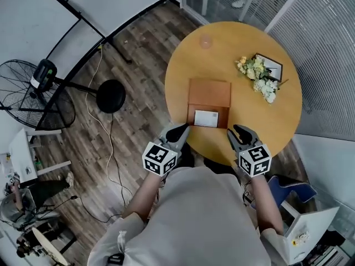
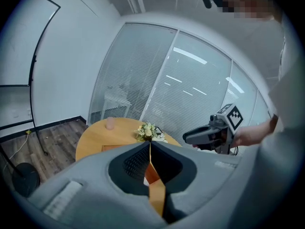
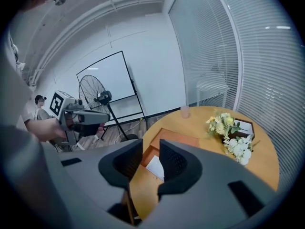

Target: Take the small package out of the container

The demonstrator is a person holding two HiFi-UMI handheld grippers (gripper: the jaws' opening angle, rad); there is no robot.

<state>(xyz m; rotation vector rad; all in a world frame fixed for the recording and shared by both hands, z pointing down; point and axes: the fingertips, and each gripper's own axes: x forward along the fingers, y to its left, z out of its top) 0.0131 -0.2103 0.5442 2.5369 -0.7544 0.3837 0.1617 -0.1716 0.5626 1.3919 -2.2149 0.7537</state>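
At the near edge of the round desk [image 1: 238, 43], the left gripper [image 1: 180, 129] hovers with its jaws pressed together, empty. Between the two grippers and just beyond them, the open brown container [image 1: 209, 93] holds the small white package [image 1: 206, 118]. The right gripper [image 1: 239, 131] hovers alongside, its jaws narrowly parted around nothing.

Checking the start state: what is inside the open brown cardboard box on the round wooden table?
One flat white rectangular package lies in the open brown cardboard box. Anything beneath the package is covered.
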